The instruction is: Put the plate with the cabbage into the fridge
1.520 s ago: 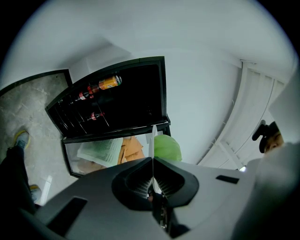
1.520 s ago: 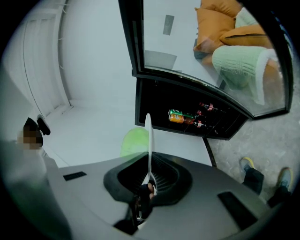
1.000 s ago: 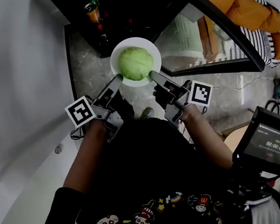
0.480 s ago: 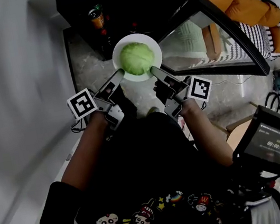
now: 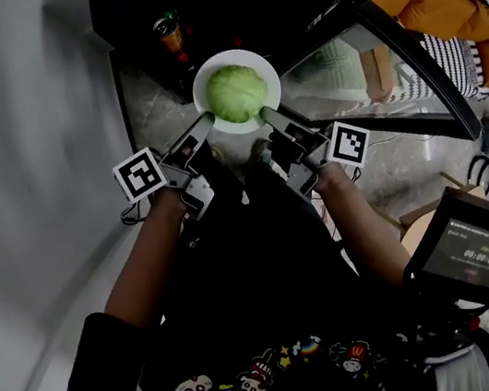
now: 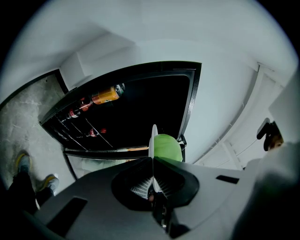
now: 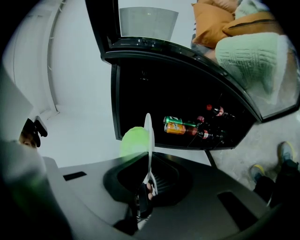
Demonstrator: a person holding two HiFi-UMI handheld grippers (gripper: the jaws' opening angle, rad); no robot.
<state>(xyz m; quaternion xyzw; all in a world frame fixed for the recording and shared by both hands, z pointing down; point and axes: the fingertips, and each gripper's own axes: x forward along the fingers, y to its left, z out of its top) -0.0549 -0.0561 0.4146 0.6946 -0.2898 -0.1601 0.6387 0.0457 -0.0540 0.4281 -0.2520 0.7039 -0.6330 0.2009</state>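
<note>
**White plate with green cabbage, carried at the open black fridge**

- Fridge (image 5: 221, 7): black cabinet with a dark interior, at 12 o'clock in the head view. It stands open.
- Fridge door (image 5: 364, 75): dark frame with a glass panel, swung out toward 2 o'clock.
- Floor (image 5: 150, 113): grey speckled stone, showing at 11 o'clock beside the fridge.
- Plate (image 5: 265, 69): white and round, held in the air in front of the fridge opening, straight ahead of the person at 12 o'clock. It is carried by its rim from two sides. Both gripper views show it edge-on.
- Cabbage (image 5: 236, 93): pale green, rounded, sitting at the middle of the plate.
- Left tool (image 5: 205, 120): jaws pinched on the plate rim at about 7 o'clock. The rim runs in between them in the left gripper view.
- Right tool (image 5: 266, 113): jaws pinched on the plate rim at about 5 o'clock. The rim is likewise between them in the right gripper view.
- Orange can (image 5: 166, 30): lying inside the fridge at the plate's 11 o'clock, beside small bottles.
</note>
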